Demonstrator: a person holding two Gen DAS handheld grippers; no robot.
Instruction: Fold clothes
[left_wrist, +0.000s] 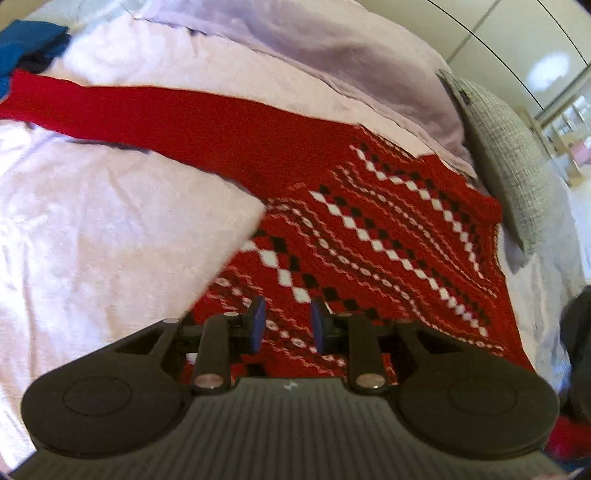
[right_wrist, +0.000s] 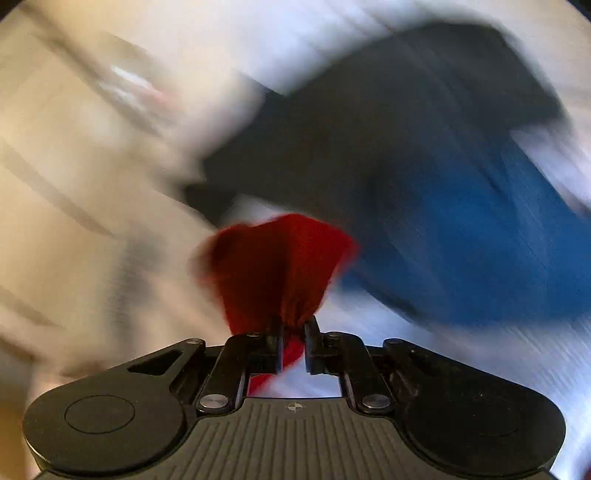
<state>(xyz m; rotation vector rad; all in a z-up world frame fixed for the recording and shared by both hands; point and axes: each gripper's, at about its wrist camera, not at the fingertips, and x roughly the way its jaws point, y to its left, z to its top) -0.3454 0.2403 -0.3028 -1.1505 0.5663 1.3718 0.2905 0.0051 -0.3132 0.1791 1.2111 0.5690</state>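
A red sweater (left_wrist: 369, 229) with white and black diamond bands lies spread on a pale pink bedcover (left_wrist: 110, 229). One plain red sleeve (left_wrist: 129, 110) stretches to the far left. My left gripper (left_wrist: 288, 325) hovers over the sweater's patterned body, its blue-padded fingers (left_wrist: 258, 317) apart with only the flat knit showing in the gap. In the blurred right wrist view, my right gripper (right_wrist: 293, 328) is shut on a bunched piece of red sweater fabric (right_wrist: 277, 266), which fans out ahead of the fingers.
A lilac pillow (left_wrist: 332, 48) lies at the back and a grey woven cushion (left_wrist: 517, 162) at the right. Blue and dark clothes (left_wrist: 26, 44) sit at the far left, and smeared blue and dark clothes (right_wrist: 461, 221) lie beyond the red fabric. Wardrobe doors (left_wrist: 517, 44) stand behind.
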